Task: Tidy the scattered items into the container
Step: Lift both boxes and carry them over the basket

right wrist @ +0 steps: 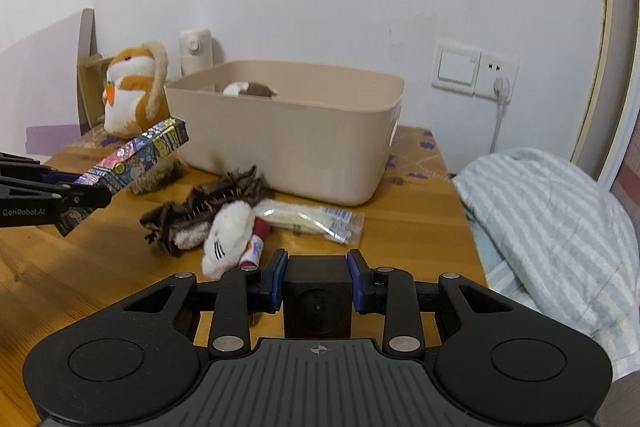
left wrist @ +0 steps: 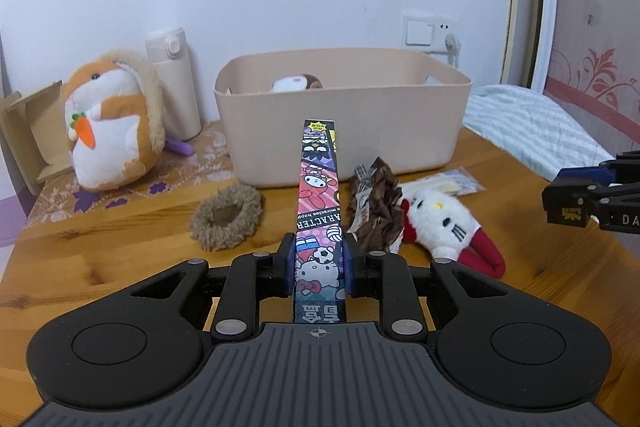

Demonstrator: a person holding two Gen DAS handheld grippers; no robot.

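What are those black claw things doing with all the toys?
They are tidying up. The left gripper pinches a long cartoon box, pointed at the beige bin. The right gripper pinches a black cube. A white cat plush lies on the table.

wooden table (left wrist: 120, 267); beige bin (left wrist: 340, 131), plush toys (left wrist: 440, 219)

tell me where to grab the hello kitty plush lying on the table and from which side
Grip the Hello Kitty plush across its white head, the bulkiest, softest part, coming down from above. It lies flat on the wooden table, pressed against the brown scrunchie and the clear packet, so a side approach looks crowded.
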